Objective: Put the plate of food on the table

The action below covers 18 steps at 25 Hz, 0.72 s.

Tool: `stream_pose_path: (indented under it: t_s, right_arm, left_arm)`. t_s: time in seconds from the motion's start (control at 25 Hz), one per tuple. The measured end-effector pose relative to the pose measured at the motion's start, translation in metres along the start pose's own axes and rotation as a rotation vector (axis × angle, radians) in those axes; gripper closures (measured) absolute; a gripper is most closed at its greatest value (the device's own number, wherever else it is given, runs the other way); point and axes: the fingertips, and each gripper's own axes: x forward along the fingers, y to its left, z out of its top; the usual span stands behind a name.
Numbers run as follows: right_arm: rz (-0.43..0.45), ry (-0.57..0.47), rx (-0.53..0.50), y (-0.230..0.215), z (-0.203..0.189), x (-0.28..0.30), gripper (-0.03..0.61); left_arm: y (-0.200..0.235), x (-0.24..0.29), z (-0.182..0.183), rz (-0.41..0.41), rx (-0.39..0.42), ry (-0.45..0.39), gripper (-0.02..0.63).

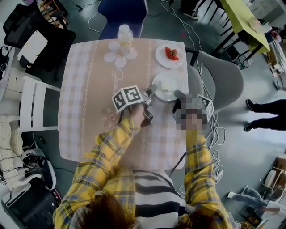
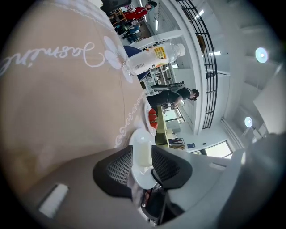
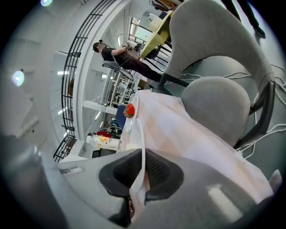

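A white plate (image 1: 170, 93) with a pale block of food (image 1: 166, 83) is at the table's (image 1: 89, 89) right side, and I cannot tell whether it rests on the checked cloth. My left gripper (image 1: 149, 93) is at its left rim. In the left gripper view the jaws (image 2: 142, 156) stand open with the plate (image 2: 145, 176) and the block between them. My right gripper (image 1: 177, 95) is at the plate's near right rim. In the right gripper view it (image 3: 144, 154) is shut on the thin rim (image 3: 142, 132), seen edge-on.
A second white plate with strawberries (image 1: 170, 56) sits beyond the held plate. A water bottle (image 1: 125, 35) stands at the far edge by flower-shaped mats (image 1: 117, 56). A grey chair (image 1: 219, 76) is right of the table, a blue chair (image 1: 123, 13) beyond it. Cables lie on the floor.
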Motion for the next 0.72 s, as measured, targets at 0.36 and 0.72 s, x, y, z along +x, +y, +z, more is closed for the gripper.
stream_pose_path:
  t_s: [0.36, 0.72]
  right_arm:
    - [-0.172, 0.03, -0.21, -0.002, -0.001, 0.001, 0.531]
    - [-0.334, 0.067, -0.522, -0.002, -0.004, -0.006, 0.473]
  left_arm:
    - [-0.004, 0.01, -0.031, -0.052, -0.022, 0.135, 0.555]
    - [0.001, 0.011, -0.028, -0.017, 0.087, 0.142, 0.549]
